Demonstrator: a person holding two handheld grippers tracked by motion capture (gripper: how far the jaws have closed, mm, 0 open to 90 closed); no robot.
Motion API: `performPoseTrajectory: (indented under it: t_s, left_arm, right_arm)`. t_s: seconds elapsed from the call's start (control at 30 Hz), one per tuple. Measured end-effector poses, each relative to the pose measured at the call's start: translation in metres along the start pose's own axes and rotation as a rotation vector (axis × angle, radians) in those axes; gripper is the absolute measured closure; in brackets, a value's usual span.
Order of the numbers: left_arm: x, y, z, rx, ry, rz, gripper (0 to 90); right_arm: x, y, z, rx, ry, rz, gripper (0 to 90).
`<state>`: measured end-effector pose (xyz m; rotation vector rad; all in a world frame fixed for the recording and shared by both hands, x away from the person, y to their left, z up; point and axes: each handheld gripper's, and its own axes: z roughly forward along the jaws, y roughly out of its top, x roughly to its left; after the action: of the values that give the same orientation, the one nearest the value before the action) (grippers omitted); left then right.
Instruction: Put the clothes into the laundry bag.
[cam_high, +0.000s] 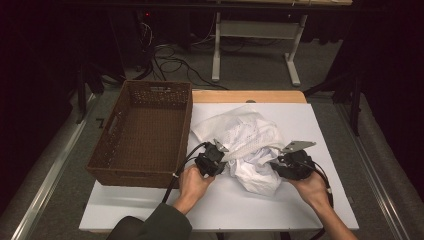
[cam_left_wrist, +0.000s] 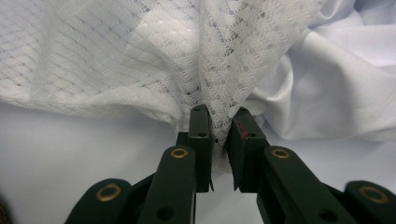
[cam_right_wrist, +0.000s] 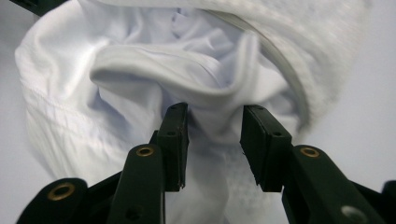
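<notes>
White garment (cam_high: 247, 145) crumpled near the middle of the white worktop (cam_high: 150, 205), just right of the brown wicker basket (cam_high: 145, 132), part lace, part smooth cloth. Left gripper (cam_high: 220, 159) at the garment's left edge, nearly closed and pinching a gathered fold of the lace (cam_left_wrist: 215, 112) between its pads (cam_left_wrist: 200, 135). Right gripper (cam_high: 280, 162) at the garment's lower right edge, about half open, with a fold of the smooth cloth (cam_right_wrist: 215, 116) lying between the pads (cam_right_wrist: 173, 140) but not pressed by them.
</notes>
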<state>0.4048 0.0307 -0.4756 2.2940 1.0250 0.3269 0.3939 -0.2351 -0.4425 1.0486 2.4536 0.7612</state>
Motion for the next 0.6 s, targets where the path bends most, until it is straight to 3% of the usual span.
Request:
performPoseTrajectory:
  t_s: [0.23, 0.4, 0.6]
  left_arm:
    - [-0.006, 0.003, -0.006, -0.045, -0.020, 0.019, 83.4]
    - [-0.006, 0.003, -0.011, -0.057, -0.037, 0.015, 83.9]
    - [-0.008, 0.000, -0.016, -0.068, -0.040, 0.021, 84.2]
  right_arm:
    - [0.014, 0.029, 0.030, 0.010, 0.015, -0.051, 65.2]
    - [0.023, 0.052, 0.052, 0.042, -0.004, -0.095, 69.0]
    - [0.022, 0.071, 0.084, 0.107, -0.071, -0.057, 72.8]
